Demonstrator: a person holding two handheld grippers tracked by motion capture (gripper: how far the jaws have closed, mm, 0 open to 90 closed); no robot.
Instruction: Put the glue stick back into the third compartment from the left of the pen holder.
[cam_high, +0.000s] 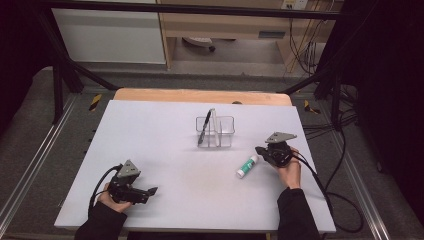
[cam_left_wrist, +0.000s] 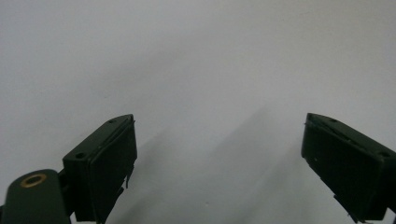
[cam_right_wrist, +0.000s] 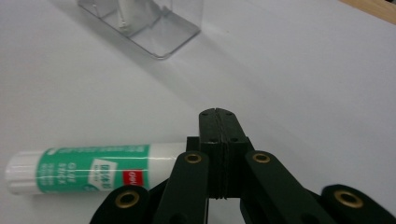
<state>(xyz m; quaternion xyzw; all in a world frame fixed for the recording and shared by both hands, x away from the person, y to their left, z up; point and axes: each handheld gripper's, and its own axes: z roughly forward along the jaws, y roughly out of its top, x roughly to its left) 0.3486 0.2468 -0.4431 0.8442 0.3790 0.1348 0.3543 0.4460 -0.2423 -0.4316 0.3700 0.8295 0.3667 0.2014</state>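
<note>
Closest to the lens in the right gripper view, we are seeing our right gripper (cam_right_wrist: 217, 112) with its two black jaws pressed flat together, nothing between them. Just beside their tips, on the white table (cam_high: 165, 130), the glue stick (cam_right_wrist: 93, 167) is lying on its side. From the high view, its long axis is running diagonally: the white cap end is pointing toward our near edge of the table, while the other end is pointing up toward the right gripper (cam_high: 259, 150), which is sitting almost against it. We cannot tell whether the two are touching.

Taking the glue stick (cam_high: 247, 166) as our mark, the clear plastic organizer (cam_high: 224, 131) is standing a little beyond it, toward the far edge, with a black pen (cam_high: 204, 127) leaning inside one compartment. Our left gripper (cam_high: 151, 191) is resting well apart from the glue stick, across the table near our edge, and its jaws are standing wide open over bare table, holding nothing.
</note>
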